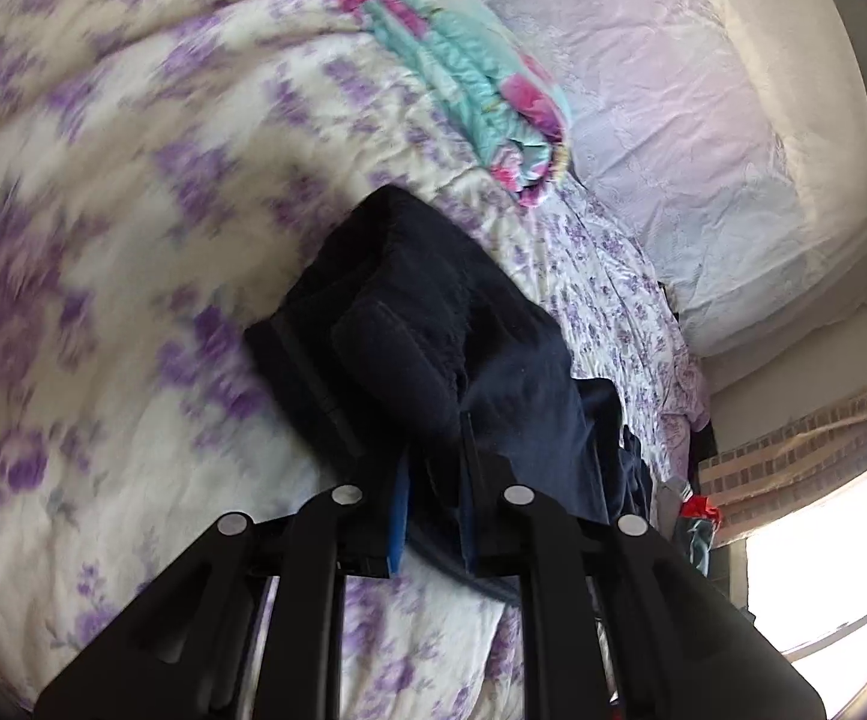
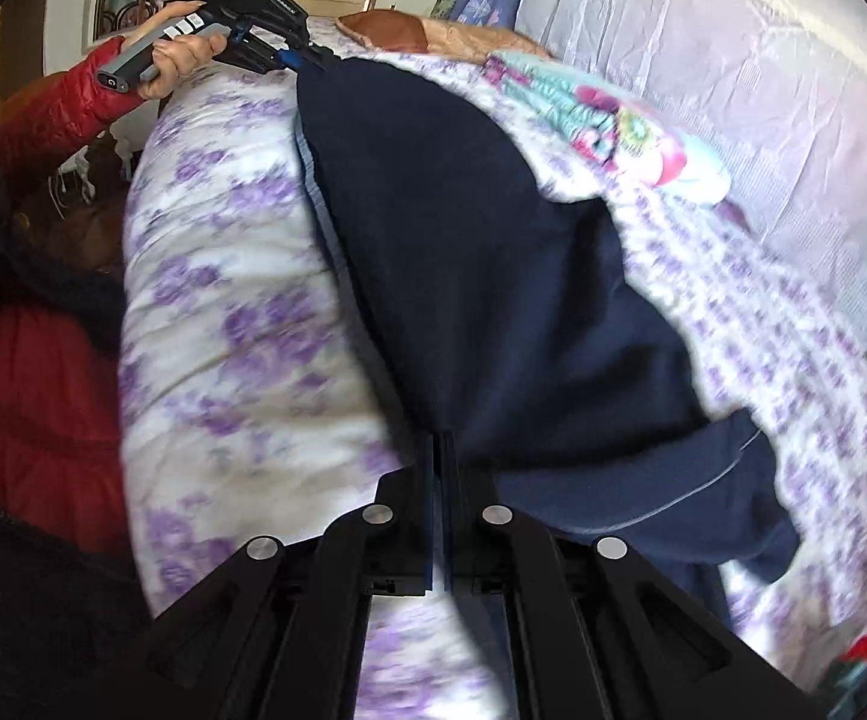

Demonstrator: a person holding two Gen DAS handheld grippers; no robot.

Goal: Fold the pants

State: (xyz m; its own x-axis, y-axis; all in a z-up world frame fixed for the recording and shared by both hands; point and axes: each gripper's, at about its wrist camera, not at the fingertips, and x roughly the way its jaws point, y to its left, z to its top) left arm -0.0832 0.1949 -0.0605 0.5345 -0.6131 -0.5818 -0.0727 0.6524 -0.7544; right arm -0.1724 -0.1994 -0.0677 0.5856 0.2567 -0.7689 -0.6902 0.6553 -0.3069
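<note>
Dark navy pants [image 2: 481, 252] lie stretched across a bed with a white and purple floral cover [image 2: 223, 312]. My right gripper [image 2: 440, 450] is shut on the near end of the pants. My left gripper [image 1: 433, 474] is shut on bunched navy cloth [image 1: 433, 324] at the other end; it also shows in the right wrist view [image 2: 307, 60] at the far end of the pants, held by a hand in a red sleeve. Both views are blurred by motion.
A folded turquoise and pink quilt [image 1: 463, 66] lies on the bed beyond the pants, also in the right wrist view [image 2: 625, 120]. A pale lilac pillow [image 1: 703, 138] sits behind it. The person's red jacket [image 2: 31, 420] is at the bed's left edge. A bright window [image 1: 823, 570] is at right.
</note>
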